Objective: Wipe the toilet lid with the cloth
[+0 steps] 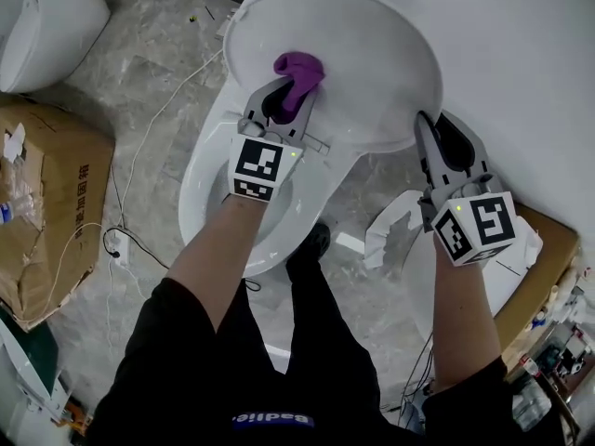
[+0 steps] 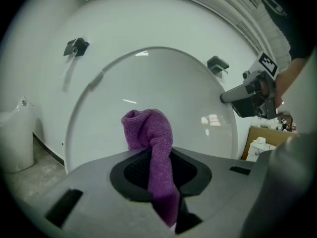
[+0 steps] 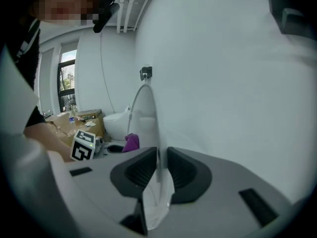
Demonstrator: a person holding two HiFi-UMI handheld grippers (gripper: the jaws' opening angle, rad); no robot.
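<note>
The person's black clothing [image 1: 270,379] is seen nearest in the head view, at the lower edge, with both bare forearms stretched away from it.

At the far left a cardboard box [image 1: 56,184] is set on the grey floor, and a second toilet [image 1: 42,17] is cut by the upper corner. A thin white cable [image 1: 139,147] is laid across the floor between the box and the toilet bowl [image 1: 209,184].

The left gripper [image 1: 284,96] is held over the bowl. Its jaws are closed on the purple cloth [image 1: 299,71], and the bunched end of the cloth is laid against the inner face of the raised toilet lid [image 1: 372,54], in its upper middle part. In the left gripper view the cloth [image 2: 153,148] is shown pinched between the two dark pads. Two dark brackets [image 2: 76,46] on the wall behind the lid [image 2: 148,83] are shown there, which are not seen from the head.

The right gripper [image 1: 429,128] is placed at the lid's right edge. In the right gripper view its jaws are shown closed on the thin white rim of the lid [image 3: 157,133], a grip that the head view does not make clear. The lid is seen edge-on there, with the cloth [image 3: 131,143] beside it. A window [image 3: 67,83] is visible only in that view.
</note>
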